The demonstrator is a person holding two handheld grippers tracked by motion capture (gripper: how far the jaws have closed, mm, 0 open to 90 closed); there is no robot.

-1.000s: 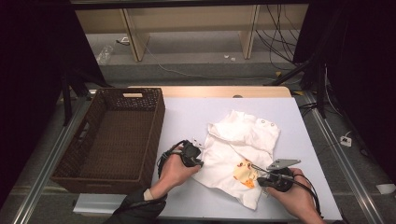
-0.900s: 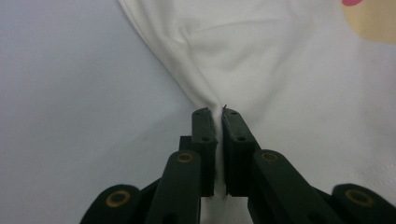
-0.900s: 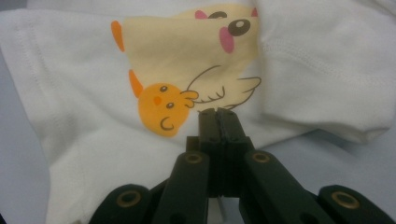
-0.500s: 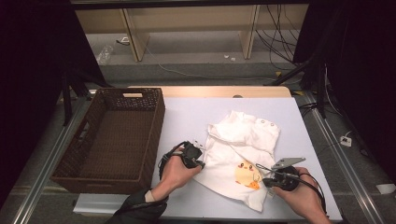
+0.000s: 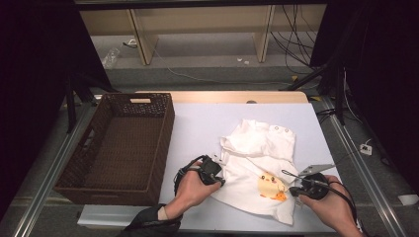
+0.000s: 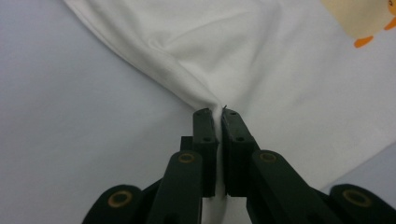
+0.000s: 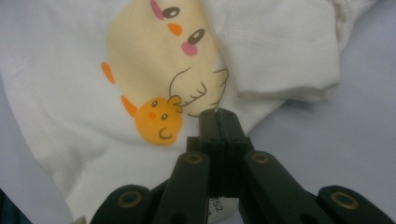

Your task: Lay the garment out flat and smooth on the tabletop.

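Left gripper (image 5: 211, 170), seen from the high view, sits at the white garment's (image 5: 257, 168) left edge, its hand angled in from the bottom; the right gripper (image 5: 301, 186) sits at the garment's right hem, on the worktop (image 5: 197, 123) beside the wicker basket (image 5: 121, 143); left gripper view: jaws pinched on a fold of cloth (image 6: 219, 74); right gripper view: jaws clamped on the hem beside the chick print (image 7: 161, 56).

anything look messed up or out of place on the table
Nothing damaged or spilled. The white shirt lies rumpled, its top bunched in folds, both tongs pinching its edges. The wicker basket sits square beside it.
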